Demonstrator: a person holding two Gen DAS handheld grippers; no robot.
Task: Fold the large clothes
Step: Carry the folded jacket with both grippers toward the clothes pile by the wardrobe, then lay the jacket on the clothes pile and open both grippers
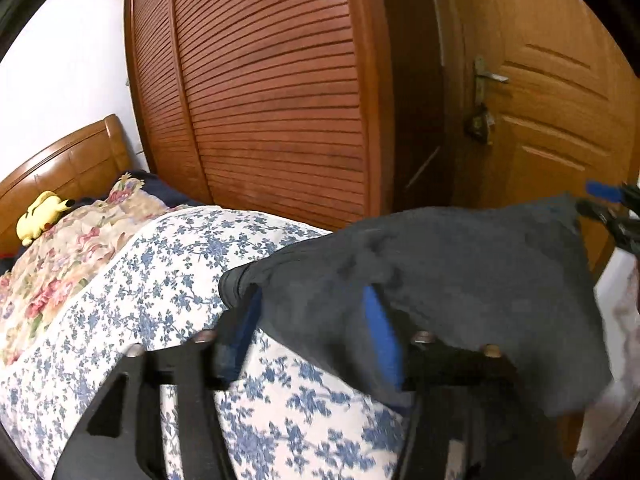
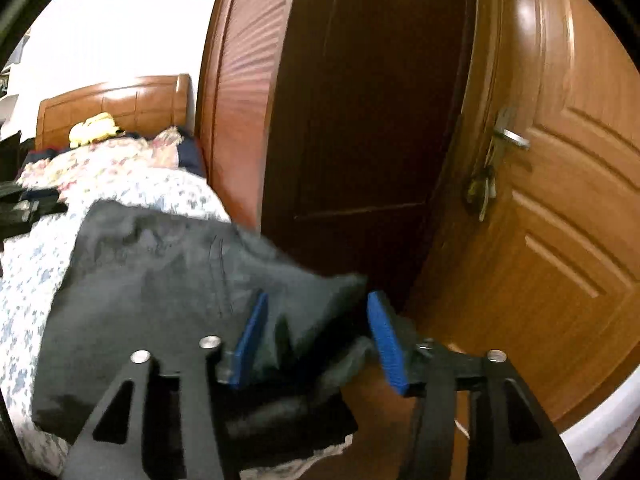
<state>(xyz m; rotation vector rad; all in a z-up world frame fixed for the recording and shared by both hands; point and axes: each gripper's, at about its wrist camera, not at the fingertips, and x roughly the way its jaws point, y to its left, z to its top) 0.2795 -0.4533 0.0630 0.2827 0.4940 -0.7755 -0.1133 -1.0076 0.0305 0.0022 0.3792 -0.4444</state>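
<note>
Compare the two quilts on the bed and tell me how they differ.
The blue floral quilt is white with small blue sprigs; the pink floral quilt is cream with larger pink and red blooms. The blue floral quilt lies nearer the camera, with the dark garment over its edge; the pink floral quilt sits near the headboard, beside the yellow plush toy. Both are flower-printed and spread on the same bed.

Warm indoor light, door glare, motion blur, perhaps overexposed wall
</note>
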